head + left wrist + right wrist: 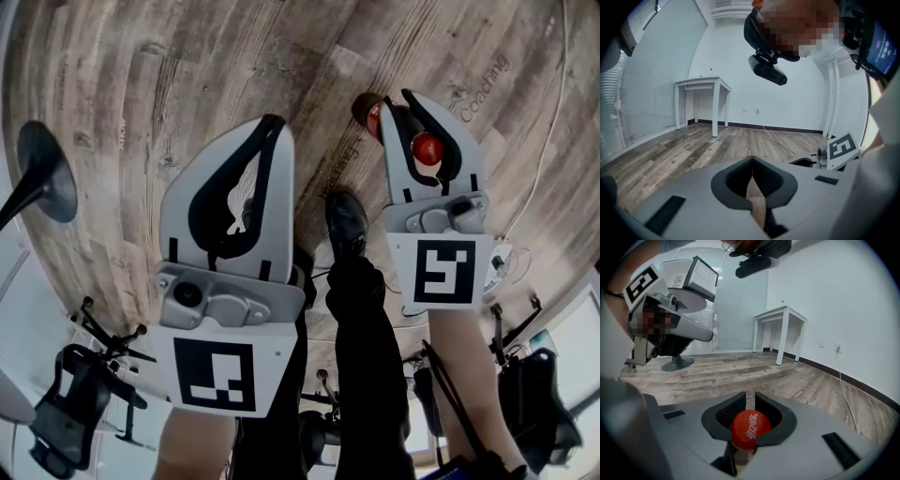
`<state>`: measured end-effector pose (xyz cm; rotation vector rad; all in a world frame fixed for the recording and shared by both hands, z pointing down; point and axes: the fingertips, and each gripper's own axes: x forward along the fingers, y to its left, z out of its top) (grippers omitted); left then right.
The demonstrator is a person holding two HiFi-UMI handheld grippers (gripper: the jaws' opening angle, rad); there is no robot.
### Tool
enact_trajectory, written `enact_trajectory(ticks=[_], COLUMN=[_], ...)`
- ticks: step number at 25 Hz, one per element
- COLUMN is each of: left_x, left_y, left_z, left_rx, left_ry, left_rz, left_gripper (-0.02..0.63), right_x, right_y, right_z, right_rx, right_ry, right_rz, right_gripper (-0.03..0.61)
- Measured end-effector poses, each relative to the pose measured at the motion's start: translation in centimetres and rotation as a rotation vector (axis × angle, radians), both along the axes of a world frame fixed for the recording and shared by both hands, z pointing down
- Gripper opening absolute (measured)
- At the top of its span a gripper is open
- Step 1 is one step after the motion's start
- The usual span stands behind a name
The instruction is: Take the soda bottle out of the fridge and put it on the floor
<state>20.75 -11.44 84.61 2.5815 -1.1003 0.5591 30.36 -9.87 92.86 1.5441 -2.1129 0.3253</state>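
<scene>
In the head view my right gripper (397, 101) is shut on the neck of a soda bottle (428, 148). Its red cap shows between the jaws, and the dark body with a red label hangs below, over the wood floor (187, 75). In the right gripper view the red cap (750, 428) sits just behind the fingertips of the right gripper (750, 394), with the pads pressed under it. My left gripper (272, 122) is to the left of it. Its jaws meet at the tips with nothing between them, as the left gripper view also shows for the left gripper (751, 159).
A black chair base (42, 173) stands at the left. The person's black shoe (347, 220) and dark trouser leg lie between the grippers. A white cable (553, 122) runs along the floor at the right. A white table (701, 84) stands by the far wall.
</scene>
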Motion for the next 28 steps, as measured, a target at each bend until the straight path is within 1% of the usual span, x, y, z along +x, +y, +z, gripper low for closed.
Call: enact_trajectory(ticks=[10,13,20,22,27,28], left_x=[-0.4,-0.5,-0.9,-1.0,-1.3,-1.3], left_y=[0.3,0.3,0.2,0.3,0.2,0.2], left_z=[1.0,1.2,1.3,1.2,0.9,0.6], left_rx=[-0.009,-0.01,-0.011,-0.012,-0.017,-0.015], left_ry=[-0.005,-0.01,-0.015,-0.016,-0.01,-0.008], left_rz=[0.0,0.0,-0.01,-0.013,-0.03,-0.031], left_gripper=[0.012,0.012,0.012,0.012,0.012,0.012], right_x=[-0.4,-0.5,-1.0,-1.3,-3.0,-3.3], right_y=[0.4,0.6,0.9,1.0,0.7,0.8], right_z=[2.6,3.5,4.7,4.9,5.0,4.9], right_rx=[-0.026,-0.046,-0.07,-0.087,-0.106,-0.11], right_ry=[0.016,0.021,0.041,0.051,0.051,0.042], right_rz=[-0.015,-0.017,-0.048,-0.071,-0.144,-0.152], right_gripper=[0.075,0.075,0.077,0.078,0.115,0.133])
